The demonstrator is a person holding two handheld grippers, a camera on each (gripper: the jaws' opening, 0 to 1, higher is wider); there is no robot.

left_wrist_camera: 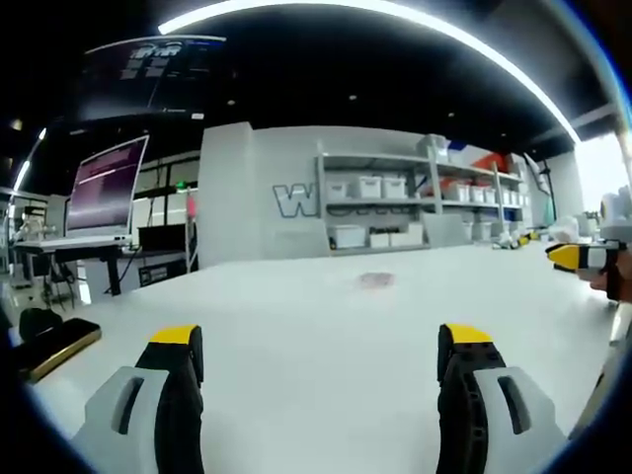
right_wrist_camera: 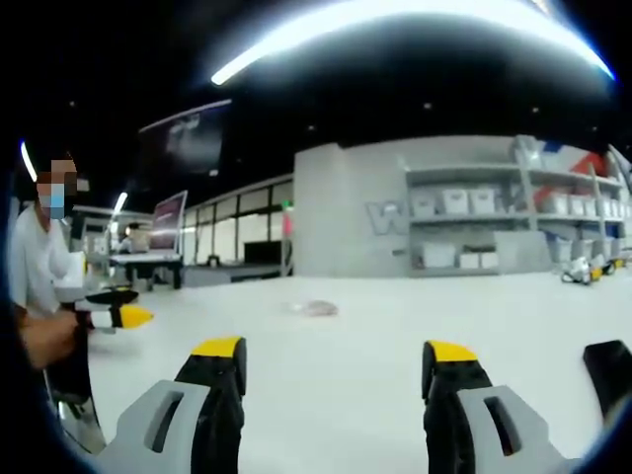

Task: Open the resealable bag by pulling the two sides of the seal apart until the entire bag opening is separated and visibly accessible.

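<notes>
The resealable bag (left_wrist_camera: 376,280) is a small, pale, flat patch lying far out on the white table (left_wrist_camera: 296,326); its seal is too small to make out. My left gripper (left_wrist_camera: 321,341) hovers low over the table, well short of the bag, jaws wide apart with nothing between them. At the right edge of the left gripper view the right gripper (left_wrist_camera: 583,257) shows its yellow tip. In the right gripper view the bag (right_wrist_camera: 316,308) lies ahead and slightly left. My right gripper (right_wrist_camera: 334,354) is open and empty. The left gripper (right_wrist_camera: 118,316) enters from the left, held by a hand (right_wrist_camera: 44,341).
Grey shelves with white bins (left_wrist_camera: 395,197) line the wall beyond the table. A monitor on a desk (left_wrist_camera: 107,188) stands at the far left. A dark object (left_wrist_camera: 49,346) sits by the table's left edge, and a black piece (right_wrist_camera: 607,370) at the right. A person in white (right_wrist_camera: 35,257) stands at the left.
</notes>
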